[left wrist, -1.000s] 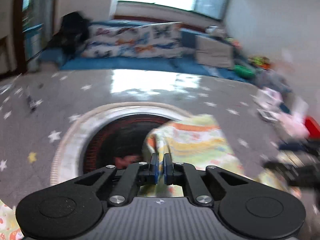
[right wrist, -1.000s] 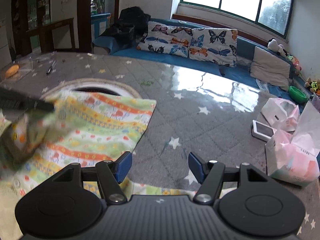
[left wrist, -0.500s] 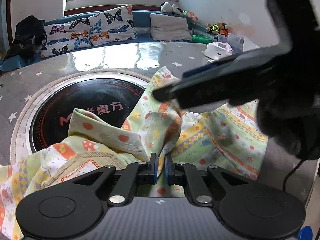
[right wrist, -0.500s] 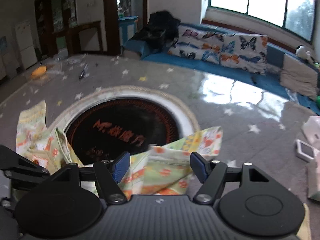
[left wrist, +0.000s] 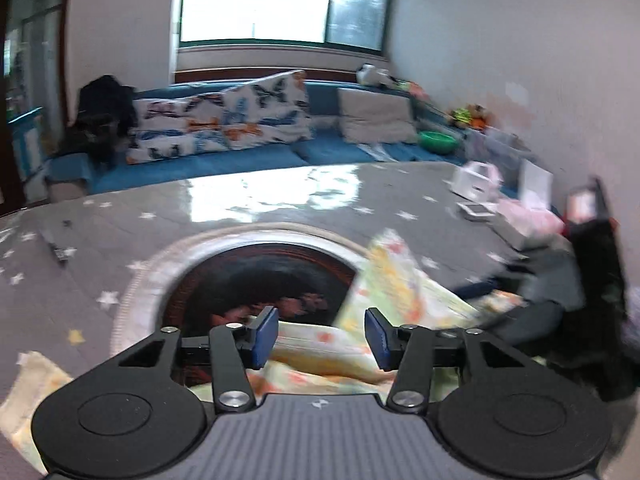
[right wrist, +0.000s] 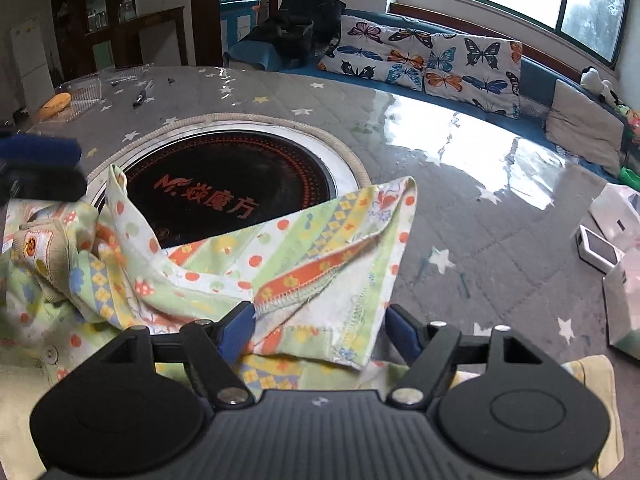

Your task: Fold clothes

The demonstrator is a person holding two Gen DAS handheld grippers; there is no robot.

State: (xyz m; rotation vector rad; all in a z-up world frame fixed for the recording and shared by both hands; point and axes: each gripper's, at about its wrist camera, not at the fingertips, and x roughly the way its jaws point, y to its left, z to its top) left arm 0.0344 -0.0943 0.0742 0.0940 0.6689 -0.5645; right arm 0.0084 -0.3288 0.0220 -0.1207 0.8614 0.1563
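Left gripper (left wrist: 321,337) is opening above the garment (right wrist: 280,264) (nothing pinched). Right gripper (right wrist: 318,330) is opening too, a folded corner lying between its jaws, beside the hob (right wrist: 224,184).

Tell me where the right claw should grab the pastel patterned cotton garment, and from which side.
Grip the pastel patterned cotton garment at its folded-over corner with the orange stitched hem, coming from the near side, angled down. That flap probably offers the easiest edge to pinch: it already sits between the right claw, whose jaws are opening.
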